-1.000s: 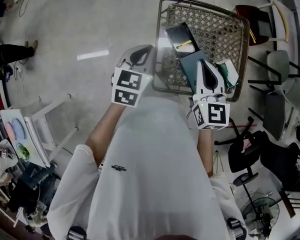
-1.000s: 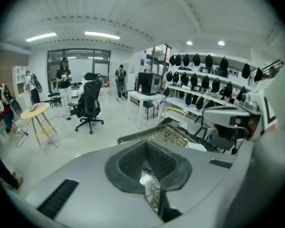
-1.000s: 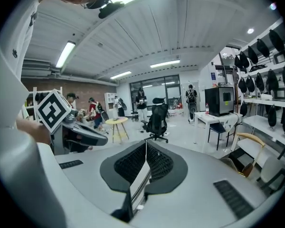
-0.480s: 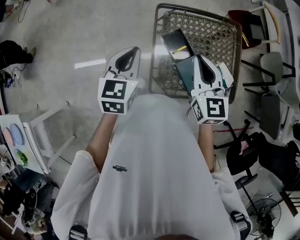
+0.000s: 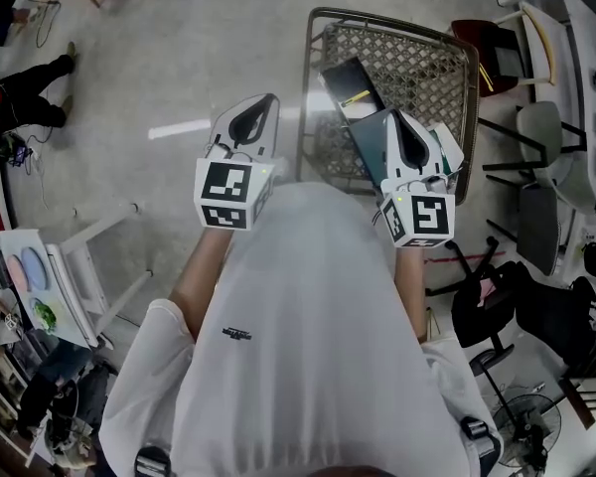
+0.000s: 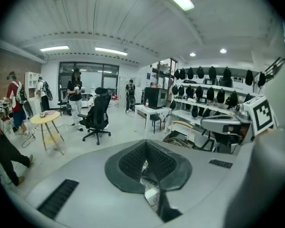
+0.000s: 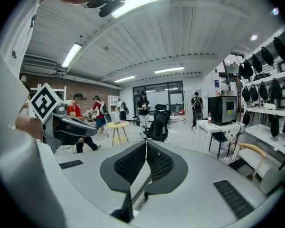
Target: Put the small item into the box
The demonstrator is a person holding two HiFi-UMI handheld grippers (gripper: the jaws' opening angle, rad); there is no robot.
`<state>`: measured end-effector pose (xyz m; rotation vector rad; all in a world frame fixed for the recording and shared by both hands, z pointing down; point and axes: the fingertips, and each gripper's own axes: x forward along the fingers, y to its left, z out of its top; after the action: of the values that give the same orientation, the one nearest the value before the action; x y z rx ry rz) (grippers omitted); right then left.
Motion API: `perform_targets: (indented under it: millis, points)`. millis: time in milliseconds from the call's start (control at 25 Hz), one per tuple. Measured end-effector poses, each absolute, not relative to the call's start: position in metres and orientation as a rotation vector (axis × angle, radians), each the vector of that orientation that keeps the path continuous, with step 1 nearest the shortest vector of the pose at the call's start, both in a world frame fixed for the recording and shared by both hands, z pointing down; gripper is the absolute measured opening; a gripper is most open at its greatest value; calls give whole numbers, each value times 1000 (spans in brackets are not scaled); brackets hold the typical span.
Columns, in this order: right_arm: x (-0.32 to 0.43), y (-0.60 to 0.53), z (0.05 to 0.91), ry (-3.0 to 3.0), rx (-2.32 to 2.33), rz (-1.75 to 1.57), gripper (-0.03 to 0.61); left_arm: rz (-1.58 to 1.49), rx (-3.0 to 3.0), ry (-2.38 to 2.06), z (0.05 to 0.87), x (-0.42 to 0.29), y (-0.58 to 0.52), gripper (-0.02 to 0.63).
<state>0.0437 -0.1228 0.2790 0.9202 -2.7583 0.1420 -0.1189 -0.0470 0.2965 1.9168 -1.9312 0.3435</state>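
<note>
In the head view I hold both grippers up in front of my white shirt. My left gripper hangs over bare floor, left of a wire basket. It is shut, and nothing shows between its pads. My right gripper is over the basket's near edge, also shut with nothing in it. Under its tip lies a dark teal box. Further back in the basket is a flat black item with a yellow strip. I cannot make out any small item.
Both gripper views look level across an office. There is a black swivel chair, a round yellow table and several people standing. Chairs crowd the right of the basket. A white rack stands on the floor at left.
Since a second ago my left gripper has swung left, away from the basket's edge. The right gripper has held over the basket. Little has moved in the last half second.
</note>
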Motion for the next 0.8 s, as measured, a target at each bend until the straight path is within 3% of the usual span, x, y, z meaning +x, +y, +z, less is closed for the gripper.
perform_targets:
  millis: [800]
  points:
    - [50,-124,282,-2743,963,149,0,348,1950,-1902,298,-110,-49,3]
